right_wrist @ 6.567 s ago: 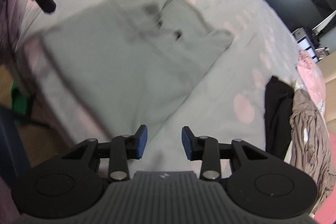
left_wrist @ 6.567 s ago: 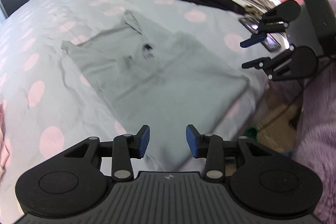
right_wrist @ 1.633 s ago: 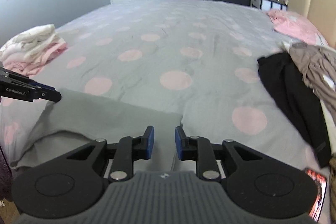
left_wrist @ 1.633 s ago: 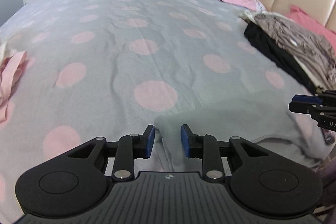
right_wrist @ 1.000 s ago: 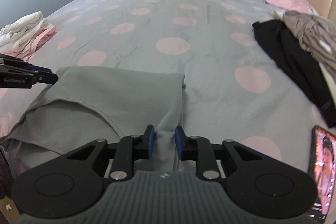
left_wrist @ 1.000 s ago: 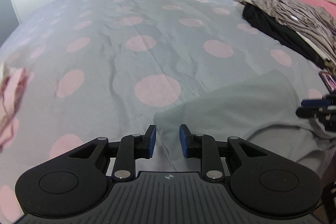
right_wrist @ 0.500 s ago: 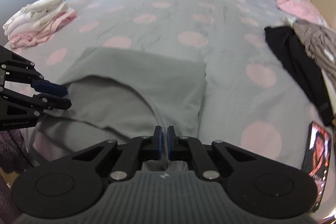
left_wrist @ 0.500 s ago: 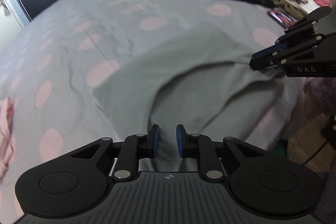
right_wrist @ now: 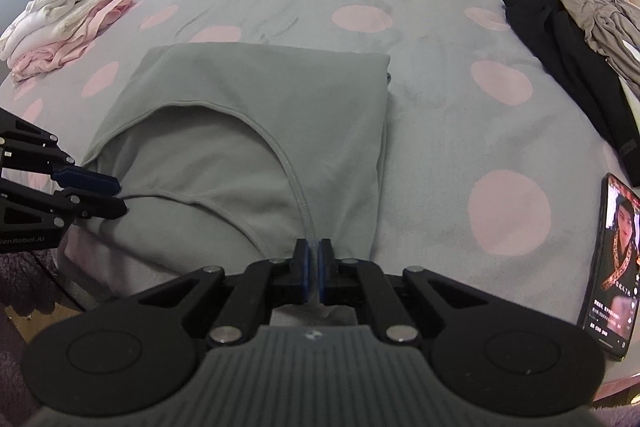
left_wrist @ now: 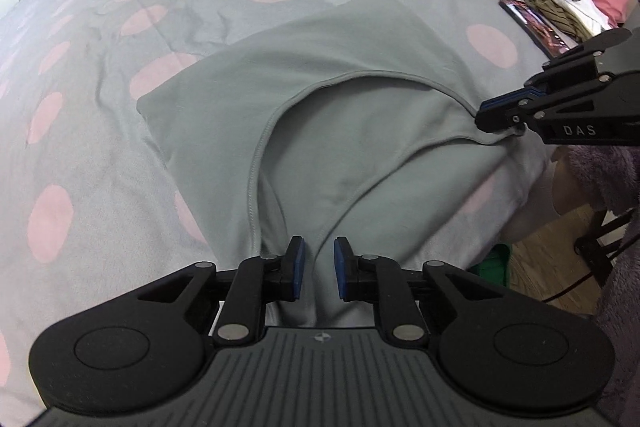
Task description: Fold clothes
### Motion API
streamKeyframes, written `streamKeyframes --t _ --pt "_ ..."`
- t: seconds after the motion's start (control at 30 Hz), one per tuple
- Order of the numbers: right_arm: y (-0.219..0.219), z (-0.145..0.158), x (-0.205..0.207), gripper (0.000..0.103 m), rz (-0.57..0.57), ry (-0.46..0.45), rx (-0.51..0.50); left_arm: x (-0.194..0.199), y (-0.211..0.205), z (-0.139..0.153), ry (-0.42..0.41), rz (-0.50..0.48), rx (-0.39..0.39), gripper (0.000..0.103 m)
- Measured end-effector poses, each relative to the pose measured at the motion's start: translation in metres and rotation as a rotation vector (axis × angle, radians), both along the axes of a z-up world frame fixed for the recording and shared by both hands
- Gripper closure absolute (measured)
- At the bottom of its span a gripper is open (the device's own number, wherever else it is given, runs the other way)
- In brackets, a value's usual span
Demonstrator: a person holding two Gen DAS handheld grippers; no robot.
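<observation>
Two grippers meet the grey garment (left_wrist: 360, 75) at the near edge of the bed, where we see it folded over on the grey bedspread with pink dots (left_wrist: 120, 27), its hemmed edge curving in an arc between them. Our left gripper (left_wrist: 318, 269) has just been closing; a fold of the cloth runs between its blue pads (left_wrist: 298, 267), but a gap stays between them and we cannot tell whether they press on the fabric. Our right gripper (right_wrist: 313, 273) is clenched on the garment's hem, its pads all but touching with the seam running in between. In the left wrist view the right gripper (left_wrist: 486, 115) shows at the right, pinching that same corner. To the far right lies a heap of black and taupe clothes (right_wrist: 580, 39), and a phone (right_wrist: 612, 263) with a lit screen rests at the near right edge of the bed. At the far left sits a stack of folded white and pink clothes (right_wrist: 64, 23).
</observation>
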State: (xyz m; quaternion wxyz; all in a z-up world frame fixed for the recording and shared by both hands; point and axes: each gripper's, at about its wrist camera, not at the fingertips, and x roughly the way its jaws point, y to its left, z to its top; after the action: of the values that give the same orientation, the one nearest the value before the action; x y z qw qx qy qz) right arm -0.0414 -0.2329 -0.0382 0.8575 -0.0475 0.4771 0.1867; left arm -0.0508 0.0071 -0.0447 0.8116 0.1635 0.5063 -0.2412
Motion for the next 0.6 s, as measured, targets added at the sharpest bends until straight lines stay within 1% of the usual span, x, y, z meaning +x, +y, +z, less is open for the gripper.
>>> streamKeyframes --t 0.07,0.17,0.23,0.27,0.3,0.33,0.4,0.43,0.5,0.53,0.6 --pt "0.0 0.006 -0.002 0.095 -0.003 -0.028 0.003 -0.004 0.001 0.006 -0.02 -0.015 -0.026 0.089" --pt "0.001 0.017 -0.004 0.094 0.02 -0.1 0.032 -0.009 0.004 0.021 -0.077 -0.031 -0.103 0.088" --pt "0.0 0.022 -0.003 0.094 0.025 -0.144 0.048 -0.009 0.008 0.03 -0.115 -0.022 -0.154 0.084" --pt "0.0 0.023 -0.001 0.094 0.021 -0.156 0.051 -0.008 0.009 0.033 -0.131 -0.01 -0.17 0.08" --pt "-0.001 0.023 0.001 0.091 0.013 -0.165 0.053 -0.006 0.011 0.035 -0.141 0.01 -0.18 0.078" --pt "-0.002 0.023 0.004 0.088 0.002 -0.171 0.055 -0.003 0.013 0.035 -0.148 0.037 -0.185 0.074" --pt "-0.005 0.024 0.01 0.059 -0.026 -0.175 0.065 0.003 0.018 0.036 -0.163 0.094 -0.195 0.072" --pt "-0.007 0.024 0.013 0.057 -0.042 -0.179 0.069 0.006 0.022 0.037 -0.173 0.131 -0.203 0.072" --pt "-0.011 0.024 0.021 0.057 -0.072 -0.182 0.074 0.011 0.035 0.038 -0.197 0.227 -0.239 0.066" --pt "-0.012 0.023 0.025 0.057 -0.088 -0.18 0.073 0.015 0.044 0.038 -0.203 0.279 -0.258 0.058" --pt "-0.017 0.019 0.034 0.057 -0.123 -0.163 0.072 0.023 0.061 0.034 -0.196 0.38 -0.289 0.056"
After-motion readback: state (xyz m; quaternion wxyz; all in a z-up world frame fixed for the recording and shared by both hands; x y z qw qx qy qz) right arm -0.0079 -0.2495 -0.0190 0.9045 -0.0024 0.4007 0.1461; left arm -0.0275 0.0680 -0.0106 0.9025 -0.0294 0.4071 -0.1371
